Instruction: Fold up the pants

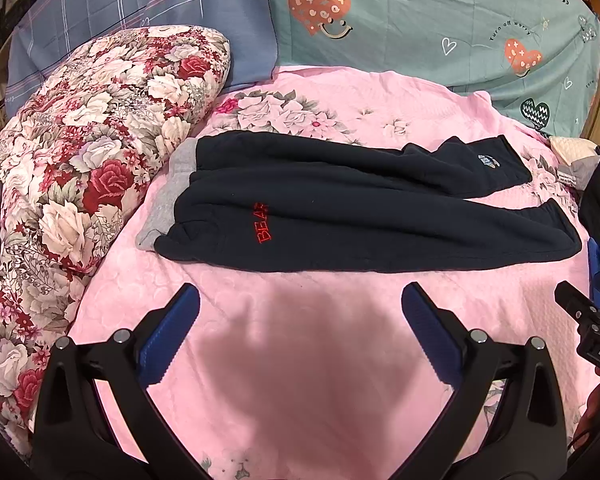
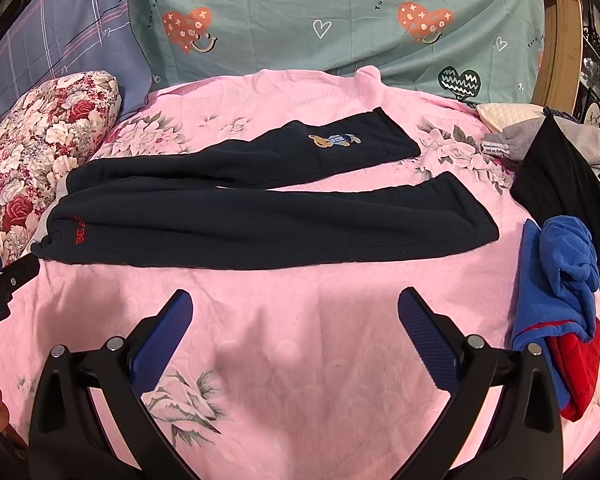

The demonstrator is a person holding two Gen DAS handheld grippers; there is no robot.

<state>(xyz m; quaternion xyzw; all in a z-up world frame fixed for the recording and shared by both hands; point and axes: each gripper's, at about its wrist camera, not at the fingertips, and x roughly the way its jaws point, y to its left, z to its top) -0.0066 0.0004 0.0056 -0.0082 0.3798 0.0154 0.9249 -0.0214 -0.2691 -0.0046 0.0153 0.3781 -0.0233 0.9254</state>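
Your left gripper and right gripper both hover with jaws spread wide and holding nothing above the pink bedspread, just short of the dark pants, which lie flat, waistband toward the floral pillow.

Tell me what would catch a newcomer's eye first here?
The dark navy pants lie spread flat across the middle of the pink bedspread, legs parted, with a red BEAR embroidery near the waist. A big floral pillow bulks at their left, and both claws hover open, empty, short of the pants.
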